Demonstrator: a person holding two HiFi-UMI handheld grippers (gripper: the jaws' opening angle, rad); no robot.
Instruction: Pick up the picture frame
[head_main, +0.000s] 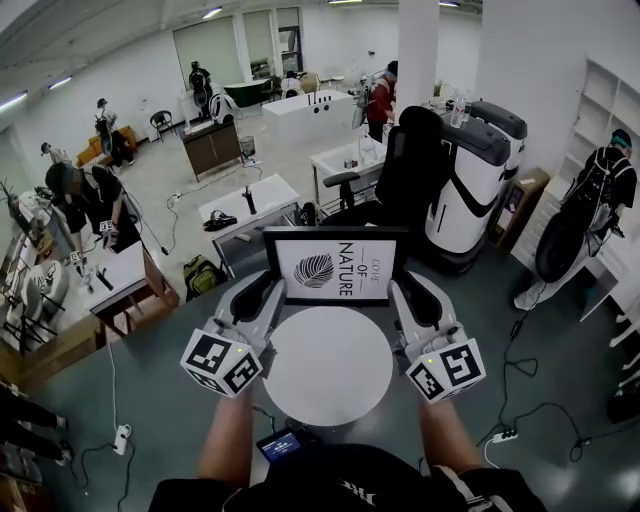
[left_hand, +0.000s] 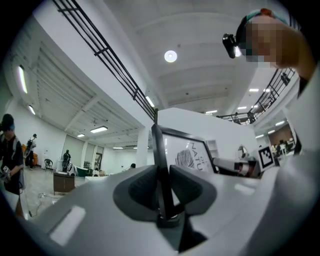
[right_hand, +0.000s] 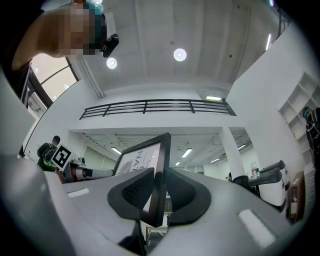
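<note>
A black picture frame (head_main: 336, 267) with a white print of a leaf and lettering hangs in the air above the round white table (head_main: 330, 370), lying on its side. My left gripper (head_main: 274, 296) is shut on the frame's left edge (left_hand: 159, 165). My right gripper (head_main: 400, 296) is shut on its right edge (right_hand: 161, 175). In the left gripper view the frame's thin black edge runs between the two dark pads (left_hand: 137, 192), and the right gripper view shows the same with its pads (right_hand: 132, 192). Both grippers point slightly upward.
Behind the frame stand a black office chair (head_main: 405, 170) and a large white and grey machine (head_main: 470, 185). A low bench with bags (head_main: 240, 215) is at the left, a wooden table (head_main: 130, 290) further left. Cables and a power strip (head_main: 505, 435) lie on the floor. People stand around the room.
</note>
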